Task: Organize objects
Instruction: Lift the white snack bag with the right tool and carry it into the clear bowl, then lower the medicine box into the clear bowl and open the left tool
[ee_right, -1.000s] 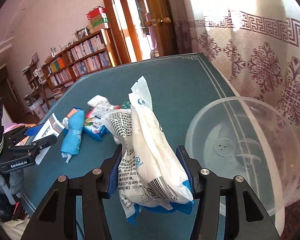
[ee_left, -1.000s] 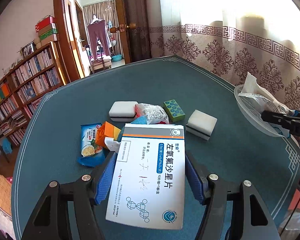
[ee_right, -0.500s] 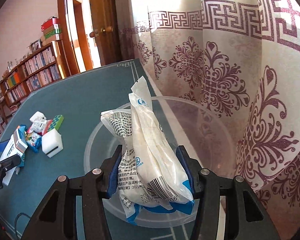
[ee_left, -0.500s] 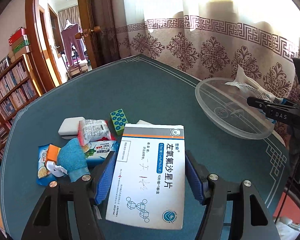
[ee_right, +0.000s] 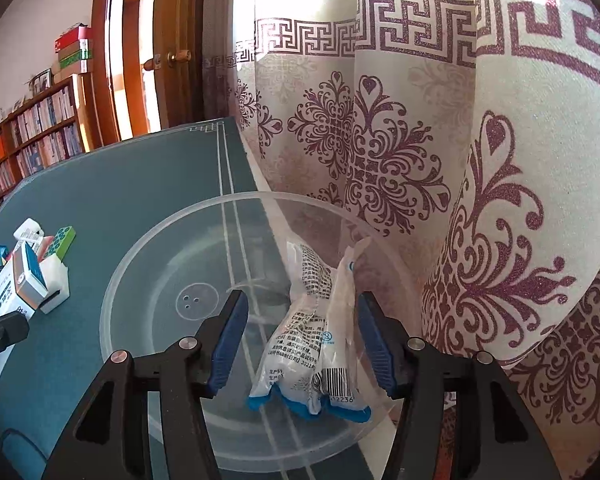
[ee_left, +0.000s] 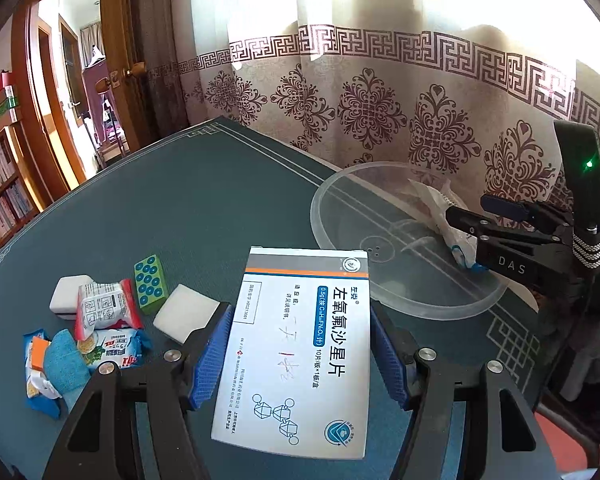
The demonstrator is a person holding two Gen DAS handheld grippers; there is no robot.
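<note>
My left gripper is shut on a white medicine box with blue Chinese print, held above the table. A clear plastic bowl stands to the right by the curtain. In the right wrist view my right gripper is open over the bowl, and a white plastic packet with blue bottom edge lies in the bowl between the fingers, untouched. The right gripper also shows in the left wrist view at the bowl's far side.
A teal table holds a pile at the left: white sponges, a green dotted block, snack packets and a blue cloth. A patterned curtain hangs close behind the bowl. A doorway and bookshelves stand at the left.
My right gripper has opened and let the white packet drop into the bowl. My left gripper has swung right towards the bowl with the box still held.
</note>
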